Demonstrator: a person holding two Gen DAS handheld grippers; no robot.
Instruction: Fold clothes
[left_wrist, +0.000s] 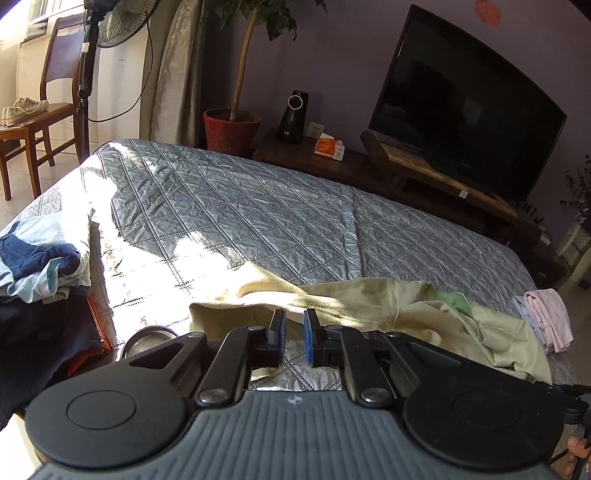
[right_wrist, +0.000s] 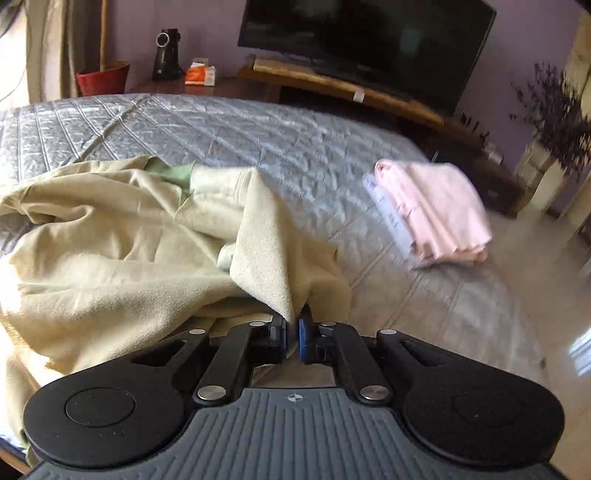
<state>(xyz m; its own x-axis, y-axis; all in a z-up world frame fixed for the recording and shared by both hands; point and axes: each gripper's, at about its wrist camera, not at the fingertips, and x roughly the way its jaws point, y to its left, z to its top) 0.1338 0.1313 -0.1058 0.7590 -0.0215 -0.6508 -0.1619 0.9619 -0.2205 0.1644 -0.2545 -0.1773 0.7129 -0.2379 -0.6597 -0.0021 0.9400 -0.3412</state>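
Olive-yellow fleece garment (right_wrist: 122, 240) lies crumpled across the near edge of the bed (right_wrist: 258, 125), sleeves and body bunched, a green lining patch (right_wrist: 177, 175) showing near its far side. Not flat, not folded.

Right gripper (right_wrist: 292, 334): jaws pinched tight on a peak of the fleece, which rises in a taut ridge from the pads up toward the far side of the heap. Cloth is lifted there, slack elsewhere.

Left gripper (left_wrist: 294, 338): jaws slightly parted with a clear gap, nothing between them. Quilt shows through the gap. It hovers just short of the garment's near edge (left_wrist: 229, 308).

Pink folded clothes (right_wrist: 439, 210) sit in a neat stack well to the right on the bed, apart from the fleece. A jumble of blue and white clothes (left_wrist: 40, 266) lies at the left edge in the left wrist view.

Step in hand, as judged: spreading or straightening the fleece so it can be folded; one corner is held, the other side is loose.

Next move calls for the left gripper to find a matching hem or shoulder point and close on a single layer, then both to draw apart and lay the cloth flat. Which seam the right one holds cannot be told from the bunching. Blur at the right of the view suggests that hand is moving.
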